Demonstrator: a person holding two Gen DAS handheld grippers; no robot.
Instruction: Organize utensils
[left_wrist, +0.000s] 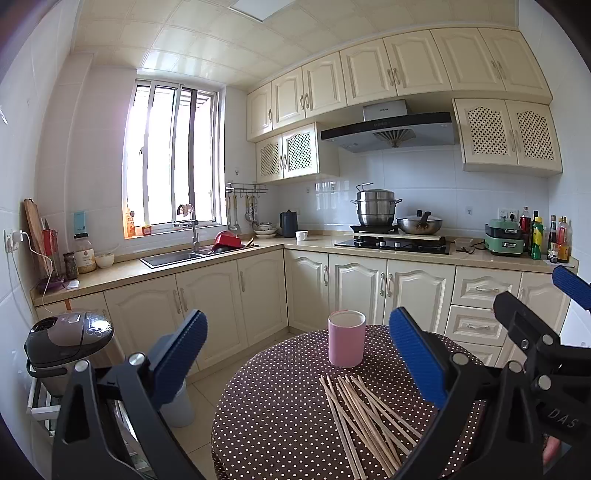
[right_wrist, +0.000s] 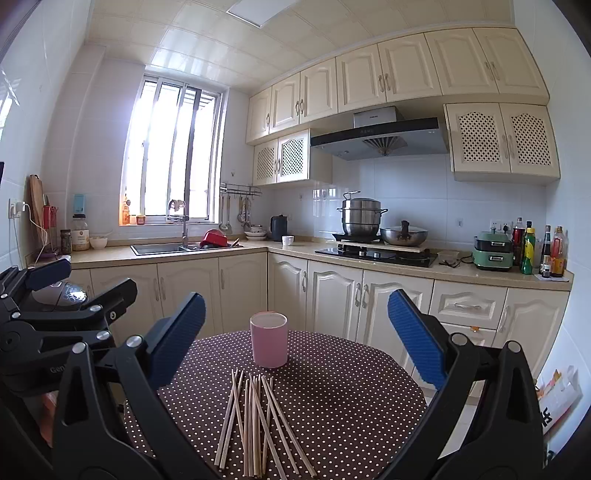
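Loose wooden chopsticks (right_wrist: 255, 421) fan across your polka-dot counter (right_wrist: 351, 387), just before the pink cup (right_wrist: 269, 345). Both the left hand-held gripper (left_wrist: 297, 354) and right hand-held gripper (right_wrist: 295, 339) hover spread, empty. Light, stiff, prone to rolling: pinch mid-shaft.

Pale wooden chopsticks (right_wrist: 255, 421) lie on matt dotted tablecloth (right_wrist: 351, 387); pink cup (right_wrist: 269, 345) looks smooth.

- I'm looking into a home kitchen; cream cabinets (left_wrist: 369, 288) line two walls
- gas hob (left_wrist: 393, 245) under a range hood (left_wrist: 388, 131); steamer pot (left_wrist: 375, 207) on it
- sink (left_wrist: 173, 257) below the window (left_wrist: 171, 155)
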